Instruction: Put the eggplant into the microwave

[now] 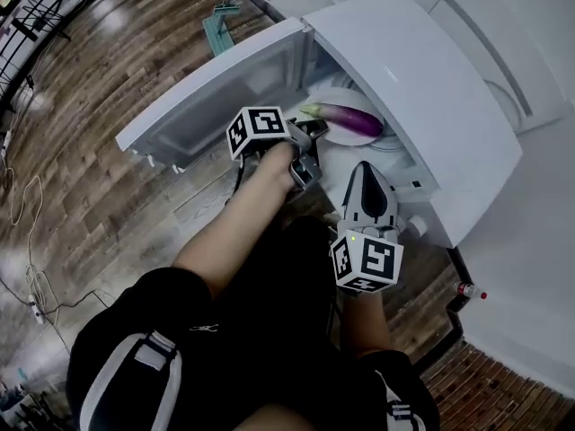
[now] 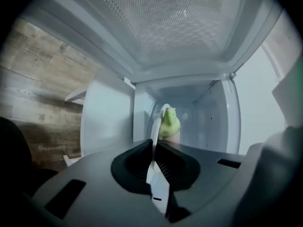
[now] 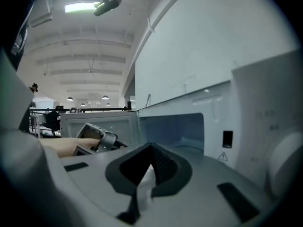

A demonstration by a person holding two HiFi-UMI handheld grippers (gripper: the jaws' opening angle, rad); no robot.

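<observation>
The white microwave [image 1: 422, 88] stands with its door [image 1: 216, 88] swung wide to the left. Inside it a purple eggplant [image 1: 349, 119] lies on a white plate [image 1: 334, 139]. My left gripper [image 1: 312, 135] is at the cavity mouth, shut on the plate's near rim. In the left gripper view the thin rim [image 2: 154, 136] runs between the jaws of the left gripper [image 2: 154, 161], with the eggplant's green stem [image 2: 169, 123] just beyond. My right gripper [image 1: 363, 169] hangs in front of the microwave, shut and empty. In its own view the right gripper [image 3: 150, 167] faces the cavity [image 3: 175, 126].
The open door juts out over the wooden floor [image 1: 108, 79] beside my left arm. A small red-capped bottle [image 1: 469, 290] sits at the lower right by the white cabinet. Cables [image 1: 27, 232] trail on the floor at far left.
</observation>
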